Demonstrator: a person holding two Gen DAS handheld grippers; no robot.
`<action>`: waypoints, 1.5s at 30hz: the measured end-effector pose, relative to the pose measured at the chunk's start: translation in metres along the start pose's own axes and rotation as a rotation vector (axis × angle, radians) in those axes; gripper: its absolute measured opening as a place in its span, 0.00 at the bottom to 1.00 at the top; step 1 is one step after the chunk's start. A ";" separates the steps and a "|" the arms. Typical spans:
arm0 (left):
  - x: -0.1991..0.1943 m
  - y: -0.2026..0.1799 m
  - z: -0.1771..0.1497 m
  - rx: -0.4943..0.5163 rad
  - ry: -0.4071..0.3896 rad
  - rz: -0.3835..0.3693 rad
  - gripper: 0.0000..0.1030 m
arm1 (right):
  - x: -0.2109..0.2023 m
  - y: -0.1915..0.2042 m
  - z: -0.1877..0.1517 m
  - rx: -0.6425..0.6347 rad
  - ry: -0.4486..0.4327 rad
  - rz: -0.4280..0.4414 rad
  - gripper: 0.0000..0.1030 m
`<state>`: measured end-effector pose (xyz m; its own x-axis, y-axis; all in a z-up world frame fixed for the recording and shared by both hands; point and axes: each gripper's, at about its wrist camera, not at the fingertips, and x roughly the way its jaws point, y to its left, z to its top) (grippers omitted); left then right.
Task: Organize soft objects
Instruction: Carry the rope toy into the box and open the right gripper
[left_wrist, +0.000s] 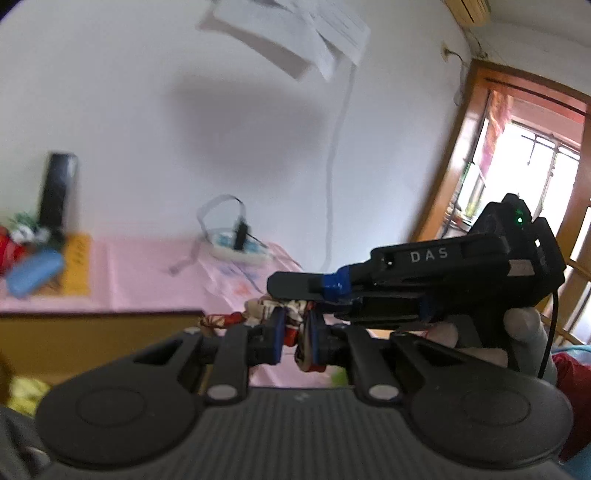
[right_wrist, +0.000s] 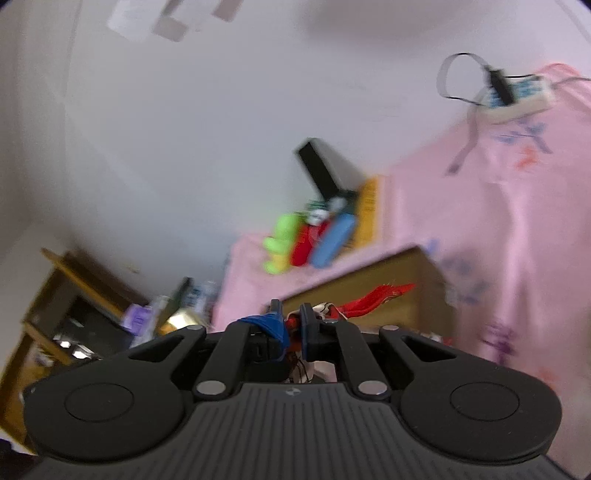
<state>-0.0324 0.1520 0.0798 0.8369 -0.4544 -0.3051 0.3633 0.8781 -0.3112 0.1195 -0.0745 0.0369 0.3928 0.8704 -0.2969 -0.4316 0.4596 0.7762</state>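
A red-and-white patterned cloth (left_wrist: 291, 307) with a red fringe (right_wrist: 373, 298) hangs in the air between both grippers. My left gripper (left_wrist: 295, 334) is shut on it, with bunched fabric squeezed between the blue pads. In the right wrist view my right gripper (right_wrist: 291, 325) is shut on the same cloth, and the fringe trails off to the right. From the left wrist view the right gripper (left_wrist: 291, 291) shows side-on just above and beyond my left fingertips, held by a gloved hand (left_wrist: 524, 332). Most of the cloth is hidden behind the fingers.
An open cardboard box (left_wrist: 92, 332) stands below and ahead on a pink-covered surface (left_wrist: 147, 269). A power strip (left_wrist: 240, 253), a blue case (left_wrist: 33, 275), a green toy (right_wrist: 282, 240) and a black box (left_wrist: 57, 192) sit by the white wall. A wooden shelf (right_wrist: 55, 295) is at the left, a doorway (left_wrist: 517, 166) at the right.
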 end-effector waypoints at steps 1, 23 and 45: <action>-0.005 0.006 0.003 -0.001 -0.008 0.019 0.08 | 0.009 0.004 0.002 -0.004 0.004 0.017 0.00; -0.001 0.110 -0.077 -0.099 0.293 0.295 0.35 | 0.149 -0.012 -0.070 -0.004 0.258 -0.144 0.00; 0.013 0.057 -0.054 -0.010 0.290 0.267 0.44 | 0.089 -0.023 -0.068 -0.005 0.129 -0.185 0.02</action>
<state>-0.0224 0.1884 0.0097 0.7507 -0.2345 -0.6177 0.1432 0.9704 -0.1944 0.1088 0.0043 -0.0454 0.3587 0.7861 -0.5033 -0.3654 0.6144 0.6993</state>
